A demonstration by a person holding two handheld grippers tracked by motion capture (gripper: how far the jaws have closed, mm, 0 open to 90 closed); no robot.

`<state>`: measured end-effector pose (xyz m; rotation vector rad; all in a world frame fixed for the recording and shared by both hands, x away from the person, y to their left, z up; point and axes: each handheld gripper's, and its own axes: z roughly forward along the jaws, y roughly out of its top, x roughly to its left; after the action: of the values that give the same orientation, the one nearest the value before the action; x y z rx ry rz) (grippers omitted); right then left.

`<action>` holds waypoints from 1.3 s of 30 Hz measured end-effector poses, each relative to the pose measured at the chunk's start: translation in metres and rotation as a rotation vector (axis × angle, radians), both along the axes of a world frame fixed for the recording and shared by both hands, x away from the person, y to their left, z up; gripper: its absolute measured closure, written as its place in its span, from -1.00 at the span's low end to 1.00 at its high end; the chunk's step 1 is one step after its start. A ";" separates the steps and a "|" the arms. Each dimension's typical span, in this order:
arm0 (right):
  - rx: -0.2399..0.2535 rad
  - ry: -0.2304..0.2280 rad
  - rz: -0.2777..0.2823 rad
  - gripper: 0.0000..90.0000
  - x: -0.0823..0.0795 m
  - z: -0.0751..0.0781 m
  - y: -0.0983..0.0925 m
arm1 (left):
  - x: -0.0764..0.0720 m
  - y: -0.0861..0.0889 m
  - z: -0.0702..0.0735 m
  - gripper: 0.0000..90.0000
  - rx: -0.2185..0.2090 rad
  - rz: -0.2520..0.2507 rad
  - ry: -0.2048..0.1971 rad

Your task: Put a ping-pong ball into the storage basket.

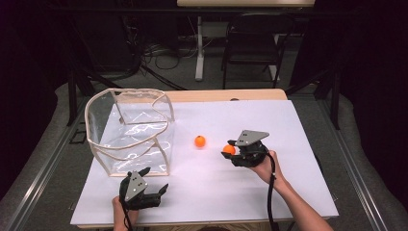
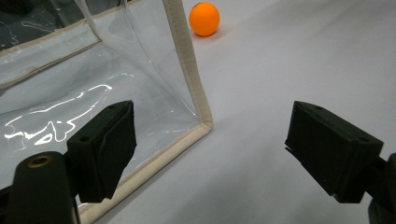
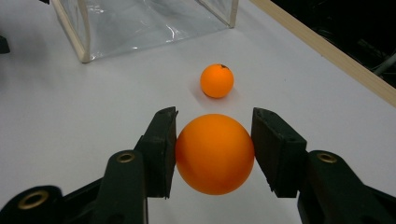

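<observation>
Tongs: right gripper [image 3: 215,144] clamps an orange ball [image 3: 215,154]; left gripper [image 2: 210,154] gapes wide, empty

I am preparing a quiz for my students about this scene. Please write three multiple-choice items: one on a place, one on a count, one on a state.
1. Where does the free ball lie?
A. inside the clear bag
B. on the white table, between bag and right hand-held gripper
C. on the floor

2. How many orange balls are there?
A. one
B. two
C. four

3. How is the right hand-held gripper?
A. shut on a ball
B. open and empty
C. holding the bag

Answers:
1 B: it rests on the table, right of the bag.
2 B: one free, one held ball.
3 A: both jaws press the ball's sides.
</observation>
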<state>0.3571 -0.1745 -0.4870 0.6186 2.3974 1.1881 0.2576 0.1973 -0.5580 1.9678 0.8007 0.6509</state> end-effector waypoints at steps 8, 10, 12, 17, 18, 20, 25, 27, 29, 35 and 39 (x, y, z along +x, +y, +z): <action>0.010 -0.007 0.012 0.14 0.005 0.003 0.005 | 0.000 0.000 0.000 -0.64 0.000 0.001 0.000; 0.013 -0.012 0.013 0.14 0.005 0.005 0.007 | 0.000 0.000 0.000 -0.64 0.001 0.000 0.000; 0.018 -0.014 0.018 0.14 0.007 0.007 0.008 | 0.000 0.000 0.000 -0.64 0.002 0.002 0.000; 0.024 -0.020 0.022 0.14 0.009 0.010 0.012 | 0.000 0.000 0.000 -0.64 0.000 -0.001 -0.003; 0.024 -0.020 0.024 0.14 0.009 0.011 0.013 | 0.000 0.001 0.000 -0.64 0.000 -0.001 -0.004; 0.025 -0.019 0.024 0.14 0.010 0.011 0.015 | 0.000 0.001 0.000 -0.64 0.000 -0.001 -0.004; 0.033 -0.018 0.031 0.14 0.013 0.012 0.017 | 0.000 0.001 0.000 -0.64 0.000 -0.001 -0.003; 0.029 -0.021 0.032 0.14 0.014 0.012 0.018 | 0.000 0.000 0.000 -0.64 0.003 -0.002 -0.002; 0.035 -0.020 0.035 0.14 0.015 0.012 0.019 | 0.000 0.000 0.000 -0.64 0.003 -0.003 -0.002; 0.037 -0.020 0.039 0.14 0.019 0.013 0.022 | 0.000 0.000 0.000 -0.64 0.004 -0.003 -0.001; 0.038 -0.017 0.042 0.14 0.021 0.014 0.025 | 0.000 0.000 0.000 -0.64 0.002 -0.002 -0.002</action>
<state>0.3785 -0.1495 -0.4726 0.5699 2.3894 1.2543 0.2579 0.1973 -0.5580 1.9690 0.7971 0.6533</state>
